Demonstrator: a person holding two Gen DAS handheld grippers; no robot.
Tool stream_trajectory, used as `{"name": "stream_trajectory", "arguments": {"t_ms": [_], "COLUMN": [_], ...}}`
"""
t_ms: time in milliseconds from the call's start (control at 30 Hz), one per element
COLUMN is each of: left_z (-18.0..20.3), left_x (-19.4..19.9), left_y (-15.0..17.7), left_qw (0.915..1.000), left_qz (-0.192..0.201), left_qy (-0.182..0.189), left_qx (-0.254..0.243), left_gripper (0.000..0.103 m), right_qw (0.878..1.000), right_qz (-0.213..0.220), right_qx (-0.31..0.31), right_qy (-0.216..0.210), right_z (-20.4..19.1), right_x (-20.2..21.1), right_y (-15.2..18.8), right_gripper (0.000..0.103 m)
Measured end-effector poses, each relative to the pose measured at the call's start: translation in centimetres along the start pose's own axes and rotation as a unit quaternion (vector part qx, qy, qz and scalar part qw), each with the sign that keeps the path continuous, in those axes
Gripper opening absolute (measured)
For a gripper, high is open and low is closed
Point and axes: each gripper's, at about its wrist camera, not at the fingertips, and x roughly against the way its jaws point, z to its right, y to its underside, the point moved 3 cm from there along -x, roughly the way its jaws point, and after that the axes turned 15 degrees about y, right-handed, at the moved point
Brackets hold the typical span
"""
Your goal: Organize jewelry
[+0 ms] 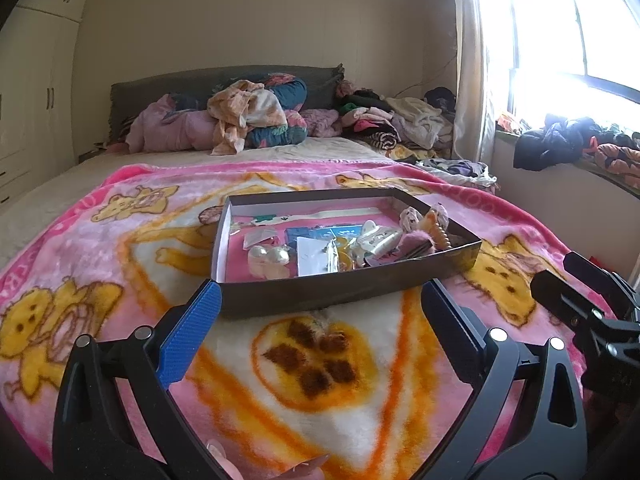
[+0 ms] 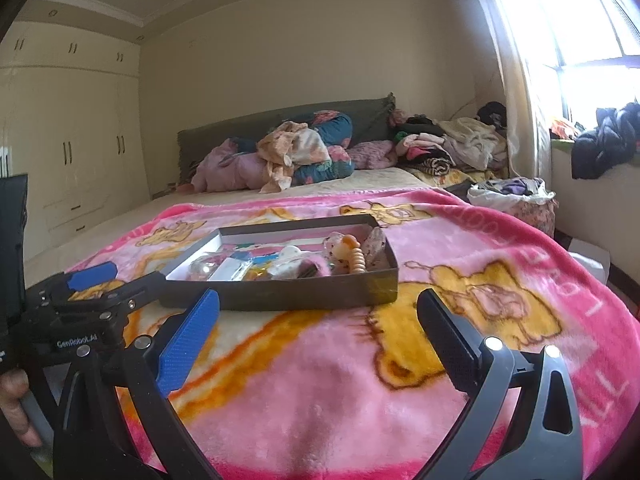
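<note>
A shallow dark box (image 1: pixel 344 286) lies on a pink cartoon blanket (image 1: pixel 120 248) on the bed. It holds several jewelry and hair pieces: two pearl balls (image 1: pixel 269 257), a blue card (image 1: pixel 304 235), a beaded clip (image 1: pixel 440 236) and plastic packets. My left gripper (image 1: pixel 320 292) is open and empty just in front of the box's near wall. My right gripper (image 2: pixel 318 300) is open and empty, also just short of the box (image 2: pixel 304 292). Each gripper shows at the edge of the other's view.
Piled clothes and bedding (image 1: pixel 248 120) lie at the bed's head. A wardrobe (image 2: pixel 72 152) stands on the left. A window ledge with clothes (image 1: pixel 568 148) is on the right, and a basket of laundry (image 2: pixel 516 196) stands beside the bed.
</note>
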Motion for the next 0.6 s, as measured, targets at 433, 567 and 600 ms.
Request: {"name": "stream_trajectory", "arguments": {"t_ms": [433,567,600], "left_z": [-0.40,-0.39,-0.39], "left_x": [-0.21,-0.20,-0.21], "left_y": [0.05,0.06,0.05], "left_qw": [0.9999,0.9999,0.9999], "left_qz": [-0.006,-0.007,-0.006], "left_qy": [-0.012,-0.012,-0.012], "left_qx": [0.007,0.007,0.008], "left_gripper": [0.092,0.092,0.092], "right_qw": [1.000,1.000,1.000], "right_qz": [-0.011,-0.011,-0.011], "right_qx": [-0.009,-0.009,-0.009], "right_qy": [0.005,0.004,0.004], "right_z": [0.42,0.41,0.41], "right_x": [-0.35,-0.38,-0.37], "right_y": [0.23,0.25,0.25], "right_gripper": [0.097,0.097,0.097]}}
